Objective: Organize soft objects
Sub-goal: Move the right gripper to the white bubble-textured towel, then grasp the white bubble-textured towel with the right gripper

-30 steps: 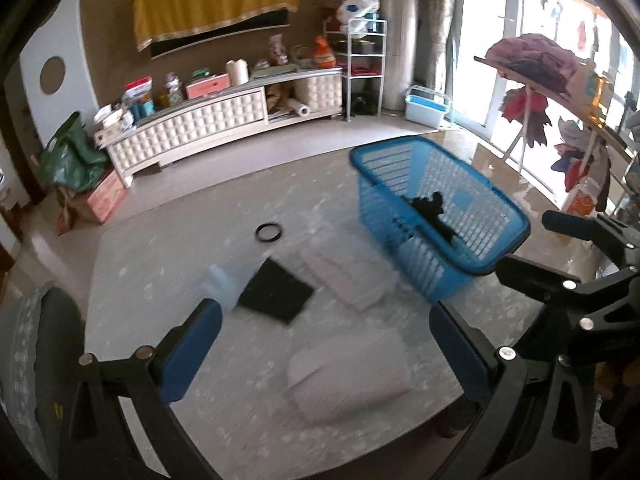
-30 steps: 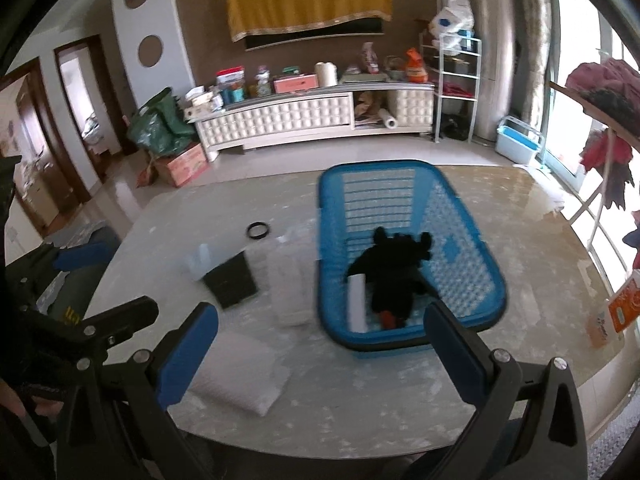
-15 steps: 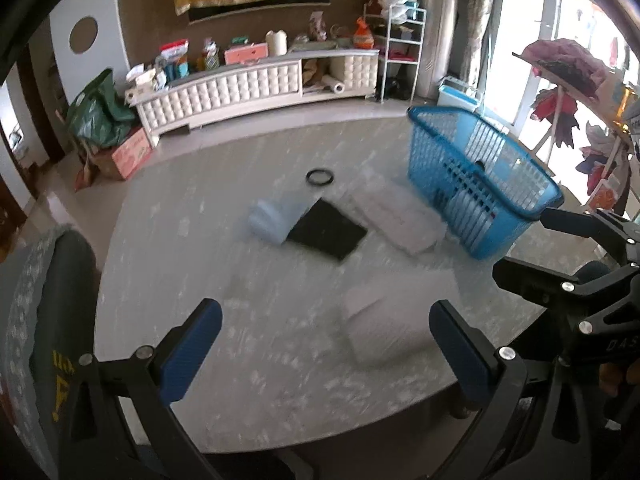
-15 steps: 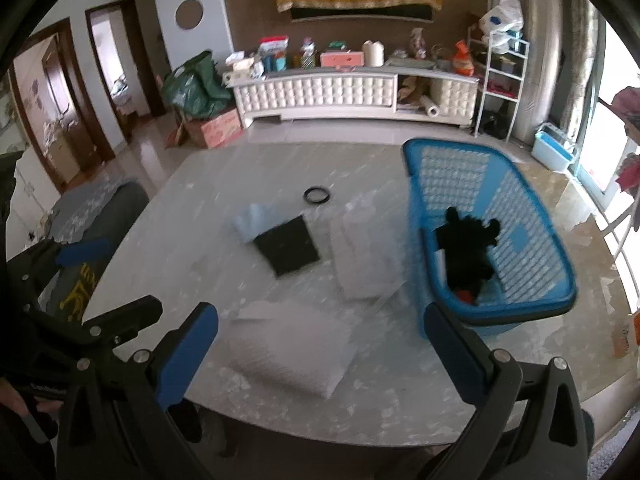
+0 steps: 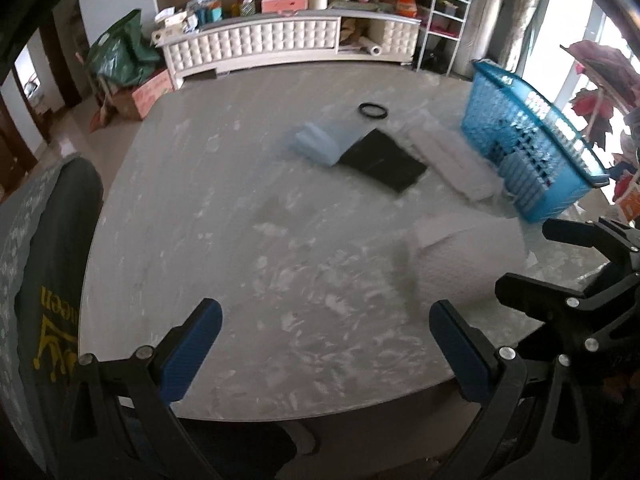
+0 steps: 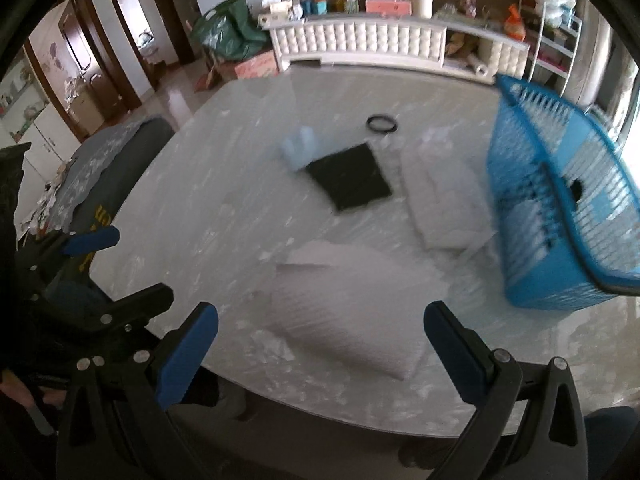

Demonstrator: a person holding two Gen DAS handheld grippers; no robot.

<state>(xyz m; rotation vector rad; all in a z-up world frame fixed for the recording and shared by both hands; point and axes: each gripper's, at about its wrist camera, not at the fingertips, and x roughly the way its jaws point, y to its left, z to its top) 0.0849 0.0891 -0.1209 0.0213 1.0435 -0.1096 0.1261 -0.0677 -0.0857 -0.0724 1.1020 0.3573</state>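
Note:
A blue plastic basket (image 5: pixel 532 148) (image 6: pixel 560 208) stands at the table's right side with a black soft thing (image 6: pixel 576 190) inside. A white folded towel (image 6: pixel 352 312) (image 5: pixel 468 264) lies near the front edge. A second whitish cloth (image 6: pixel 444 200) (image 5: pixel 452 160) lies beside the basket. A black cloth (image 6: pixel 348 178) (image 5: pixel 380 160) partly overlaps a light blue cloth (image 6: pixel 298 148) (image 5: pixel 324 140). My left gripper (image 5: pixel 324 344) is open and empty above the front of the table. My right gripper (image 6: pixel 320 344) is open and empty just before the white towel.
A black ring (image 5: pixel 373 110) (image 6: pixel 382 123) lies on the marble table (image 5: pixel 224 216). A dark chair back (image 5: pixel 44 280) stands at the left. A white cabinet (image 5: pixel 288 44) and a green bag (image 5: pixel 120 56) are behind.
Both grippers have pulled back and swung left. The basket has shifted to the right edge of both views and the white towel lies closer to the right gripper.

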